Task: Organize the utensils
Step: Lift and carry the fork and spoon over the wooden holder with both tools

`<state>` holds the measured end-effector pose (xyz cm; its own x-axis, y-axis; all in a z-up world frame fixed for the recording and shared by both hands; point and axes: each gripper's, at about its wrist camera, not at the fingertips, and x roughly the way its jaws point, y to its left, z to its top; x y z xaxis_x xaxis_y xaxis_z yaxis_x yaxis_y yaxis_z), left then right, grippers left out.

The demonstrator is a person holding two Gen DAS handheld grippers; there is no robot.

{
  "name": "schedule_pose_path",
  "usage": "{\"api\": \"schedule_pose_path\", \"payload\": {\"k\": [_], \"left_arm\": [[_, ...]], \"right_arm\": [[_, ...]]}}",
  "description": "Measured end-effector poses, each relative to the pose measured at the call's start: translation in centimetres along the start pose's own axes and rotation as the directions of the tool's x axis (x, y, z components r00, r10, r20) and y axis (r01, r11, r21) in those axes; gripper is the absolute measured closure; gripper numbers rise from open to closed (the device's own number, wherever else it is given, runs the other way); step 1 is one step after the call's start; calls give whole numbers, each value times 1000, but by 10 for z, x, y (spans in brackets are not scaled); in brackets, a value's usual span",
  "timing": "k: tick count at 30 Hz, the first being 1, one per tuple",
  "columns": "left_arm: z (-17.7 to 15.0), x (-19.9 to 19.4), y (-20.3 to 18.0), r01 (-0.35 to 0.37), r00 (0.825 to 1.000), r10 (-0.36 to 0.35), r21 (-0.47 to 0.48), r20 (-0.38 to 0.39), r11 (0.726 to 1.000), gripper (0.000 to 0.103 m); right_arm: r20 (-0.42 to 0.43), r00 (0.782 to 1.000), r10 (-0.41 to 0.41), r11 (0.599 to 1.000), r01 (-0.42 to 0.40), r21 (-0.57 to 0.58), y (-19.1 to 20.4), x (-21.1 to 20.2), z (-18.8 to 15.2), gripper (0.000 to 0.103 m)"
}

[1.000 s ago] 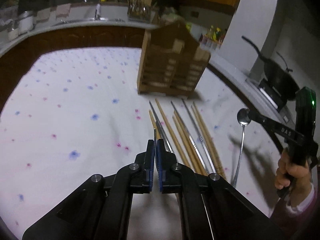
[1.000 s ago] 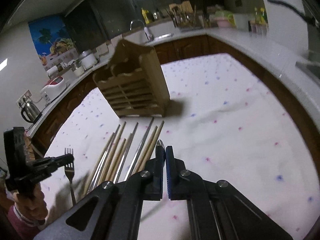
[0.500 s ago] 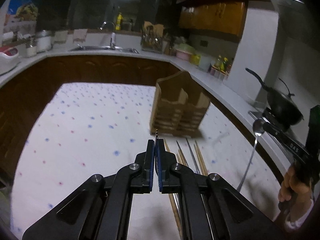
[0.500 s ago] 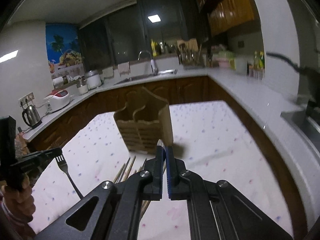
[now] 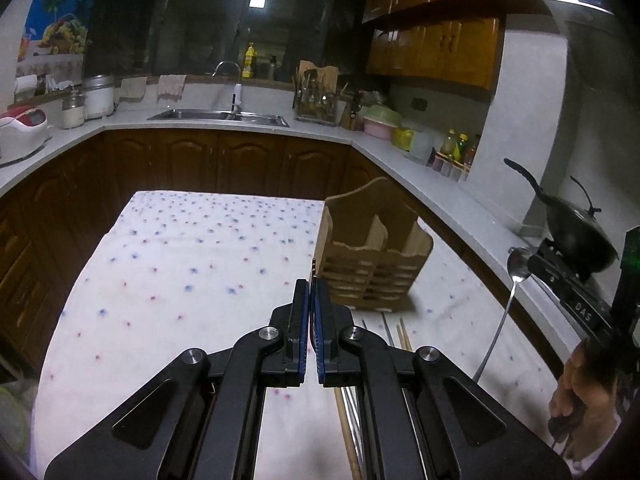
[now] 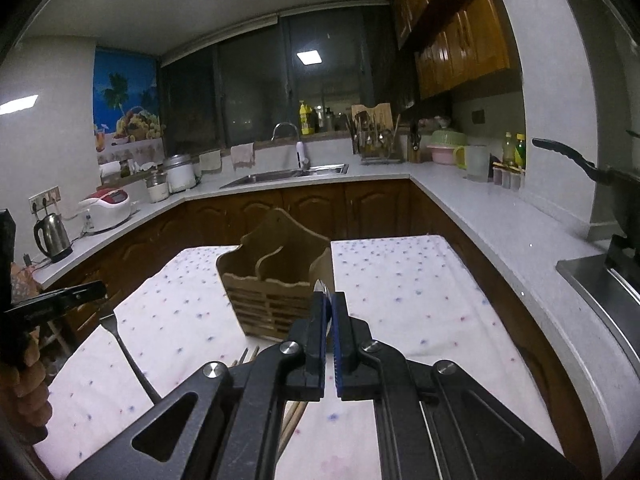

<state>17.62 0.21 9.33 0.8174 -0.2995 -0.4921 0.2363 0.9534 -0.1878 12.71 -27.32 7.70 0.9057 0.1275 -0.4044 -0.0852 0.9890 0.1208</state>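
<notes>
My left tongs (image 5: 311,288) clench a fork (image 6: 127,354), my right tongs (image 6: 331,300) a spoon (image 5: 502,312); both utensils hang handle-down above the tabletop (image 5: 180,280). The wooden caddy (image 5: 374,268) stands just ahead, nearer my right, its slots facing up.

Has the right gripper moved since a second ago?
Yes. The right gripper, shut on the spoon, has risen off the tablecloth; the spoon now hangs beside the wooden holder.

Wooden caddy (image 5: 372,264) – shiny metal spoon (image 5: 505,304)
</notes>
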Motion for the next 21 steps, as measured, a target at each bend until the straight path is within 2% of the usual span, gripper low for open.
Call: {"api": "schedule_pose_path", "payload": {"k": [8, 15, 21], "left_arm": [[48, 21, 0, -15, 998, 17, -20, 58, 1000, 101], [109, 53, -12, -67, 986, 66, 1, 151, 998, 101], [130, 103, -18, -125, 980, 119, 24, 162, 992, 101]], "right_arm": [[113, 992, -52, 999, 52, -4, -2, 27, 42, 100], [243, 956, -163, 983, 177, -39, 7, 64, 91, 100], [306, 926, -219, 959, 262, -108, 21, 100, 107, 101]]}}
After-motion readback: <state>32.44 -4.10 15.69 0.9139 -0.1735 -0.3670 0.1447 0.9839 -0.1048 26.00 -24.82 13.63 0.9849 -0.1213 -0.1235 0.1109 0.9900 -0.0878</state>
